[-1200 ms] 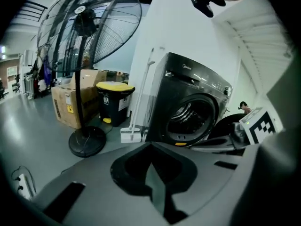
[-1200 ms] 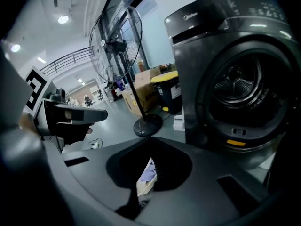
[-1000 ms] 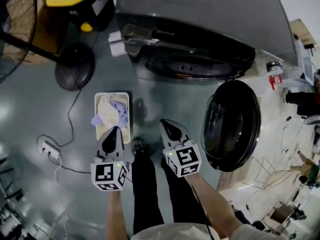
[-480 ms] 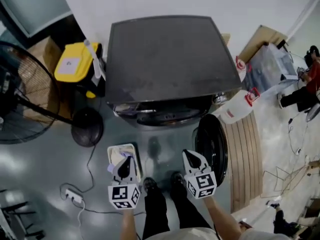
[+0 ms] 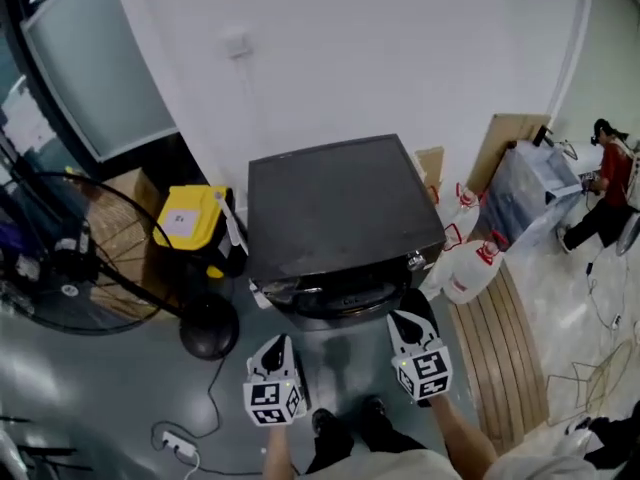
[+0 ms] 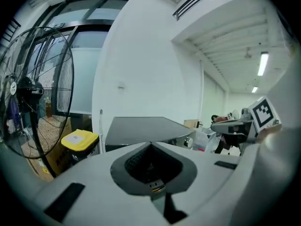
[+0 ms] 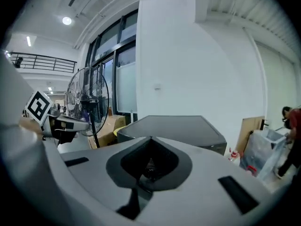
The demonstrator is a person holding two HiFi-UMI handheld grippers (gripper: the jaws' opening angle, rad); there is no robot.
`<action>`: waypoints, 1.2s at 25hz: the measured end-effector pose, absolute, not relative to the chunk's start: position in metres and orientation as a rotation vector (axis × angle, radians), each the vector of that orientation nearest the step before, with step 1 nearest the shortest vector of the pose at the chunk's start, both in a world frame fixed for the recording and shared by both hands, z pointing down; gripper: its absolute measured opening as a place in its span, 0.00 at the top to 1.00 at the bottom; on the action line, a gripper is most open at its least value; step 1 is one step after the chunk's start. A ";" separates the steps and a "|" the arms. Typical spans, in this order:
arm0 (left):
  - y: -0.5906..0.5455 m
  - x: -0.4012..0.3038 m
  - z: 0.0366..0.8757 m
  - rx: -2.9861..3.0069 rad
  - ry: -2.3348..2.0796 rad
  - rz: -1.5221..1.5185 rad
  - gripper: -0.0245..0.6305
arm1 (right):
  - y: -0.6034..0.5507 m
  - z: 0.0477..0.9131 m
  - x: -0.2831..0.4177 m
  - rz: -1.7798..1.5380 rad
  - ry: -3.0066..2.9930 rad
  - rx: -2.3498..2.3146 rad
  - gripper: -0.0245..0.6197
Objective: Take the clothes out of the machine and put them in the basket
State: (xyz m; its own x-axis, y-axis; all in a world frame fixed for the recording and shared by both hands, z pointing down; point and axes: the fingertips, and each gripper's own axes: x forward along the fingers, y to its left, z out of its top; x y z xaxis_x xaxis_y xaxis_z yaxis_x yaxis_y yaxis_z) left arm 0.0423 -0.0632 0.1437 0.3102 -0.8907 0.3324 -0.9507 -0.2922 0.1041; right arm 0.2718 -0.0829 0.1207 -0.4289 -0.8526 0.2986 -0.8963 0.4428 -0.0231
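Dark grey machine point(image 5: 340, 213) stands against the white wall, flat top toward the camera.

Head view:
- Left gripper point(image 5: 278, 344) and right gripper point(image 5: 403, 320) are held side by side in front of the machine's face, tips toward it.
- Neither set of fingers touches the machine.
- Yellow bin point(image 5: 190, 218) sits just left of the machine, and a big fan point(image 5: 70, 258) is further left.
- White jugs point(image 5: 470, 268) stand on the floor at the machine's right.
- Person in red point(image 5: 610, 178) at the far right edge.
- No clothing can be made out at either gripper.

Left gripper view:
- Fingers are pressed together to a point, with nothing between them.
- Machine top point(image 6: 141, 125) lies beyond the tips, apart from them.
- The fan and yellow bin are to the left.
- The right gripper's marker cube point(image 6: 262, 113) shows at the right edge.

Right gripper view:
- Fingers are closed tight and empty.
- The machine point(image 7: 174, 126) is straight ahead past the tips, well clear.
- The fan is to the left.
- The person in red is at the right margin.
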 end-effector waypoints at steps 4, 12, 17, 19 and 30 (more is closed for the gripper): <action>-0.063 0.050 0.109 2.348 -1.645 0.259 0.93 | -0.076 0.082 0.287 0.213 -2.465 1.561 0.92; -0.051 0.062 0.058 2.388 -1.686 0.245 0.93 | -0.065 0.032 0.315 0.205 -2.503 1.632 0.92; -0.045 0.060 0.045 2.386 -1.725 0.239 0.93 | -0.060 0.026 0.321 0.199 -2.515 1.629 0.93; -0.042 0.059 0.044 2.379 -1.739 0.233 0.93 | -0.057 0.027 0.324 0.193 -2.515 1.623 0.93; -0.031 0.063 0.039 2.350 -1.778 0.216 0.93 | -0.055 0.027 0.327 0.164 -2.523 1.602 0.93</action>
State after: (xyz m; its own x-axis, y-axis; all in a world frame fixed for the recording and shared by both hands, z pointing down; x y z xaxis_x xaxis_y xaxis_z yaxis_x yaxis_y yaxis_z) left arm 0.0626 -0.0310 0.0387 0.2716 -0.9351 0.2276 -0.9624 -0.2648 0.0608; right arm 0.3265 -0.0554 0.0267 -0.4193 -0.8891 0.1833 -0.9054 0.4244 -0.0122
